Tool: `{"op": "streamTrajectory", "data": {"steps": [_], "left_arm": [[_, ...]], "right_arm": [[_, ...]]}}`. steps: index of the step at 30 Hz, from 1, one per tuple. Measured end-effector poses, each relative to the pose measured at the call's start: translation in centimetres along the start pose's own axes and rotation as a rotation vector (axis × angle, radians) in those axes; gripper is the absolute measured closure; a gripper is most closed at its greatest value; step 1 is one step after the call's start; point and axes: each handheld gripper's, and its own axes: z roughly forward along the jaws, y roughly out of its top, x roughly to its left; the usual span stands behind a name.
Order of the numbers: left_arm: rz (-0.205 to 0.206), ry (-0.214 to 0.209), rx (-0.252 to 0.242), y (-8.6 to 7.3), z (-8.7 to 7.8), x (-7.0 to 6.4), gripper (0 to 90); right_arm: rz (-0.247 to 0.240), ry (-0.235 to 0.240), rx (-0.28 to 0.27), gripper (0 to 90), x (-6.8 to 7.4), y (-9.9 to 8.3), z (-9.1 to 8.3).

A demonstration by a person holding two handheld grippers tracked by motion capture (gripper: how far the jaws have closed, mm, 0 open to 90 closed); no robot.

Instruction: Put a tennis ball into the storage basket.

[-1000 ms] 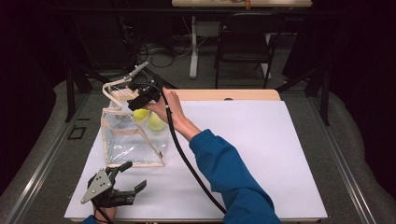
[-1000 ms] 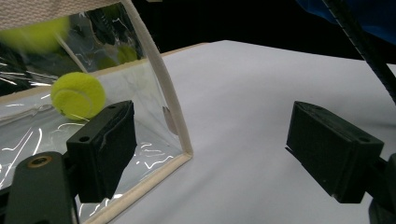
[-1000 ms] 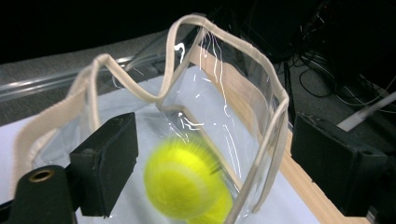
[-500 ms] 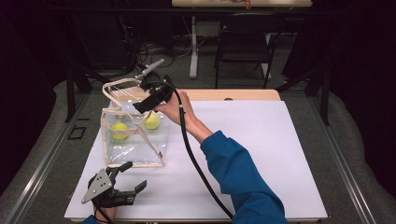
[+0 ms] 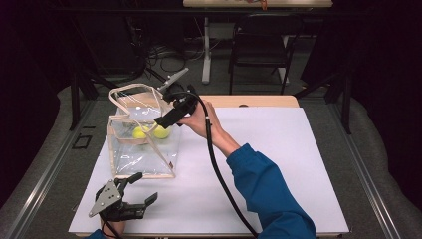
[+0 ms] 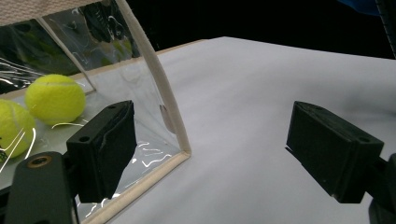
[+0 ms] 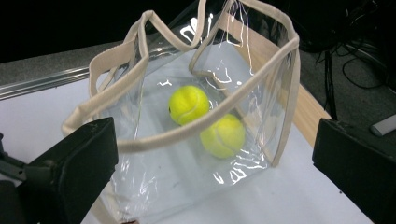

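left hand (image 5: 110, 226): cut by bottom edge | second tennis ball (image 6: 11, 126): cut by left edge

Two yellow tennis balls (image 7: 188, 104) (side by side) lie inside upright clear bag (image 7: 154, 177).

A dark room: grey floor (image 5: 59, 149), a black chair (image 5: 259, 47) at 12 o'clock, a white table leg (image 5: 206, 50) beside it.
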Motion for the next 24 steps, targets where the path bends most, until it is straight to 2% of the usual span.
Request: {"op": "streamTrajectory", "data": {"steps": [11, 24], "left_arm": [[-0.001, 0.001, 0.0, 0.0, 0.0, 0.0, 15.8], [0.001, -0.002, 0.003, 0.0, 0.1, -0.1, 15.8]], "right_arm": [[0.014, 0.02, 0.01, 0.0, -0.6, -1.7, -1.5], [0.037, 0.049, 0.029, 0.0, -0.9, -4.5, -2.6]]}}
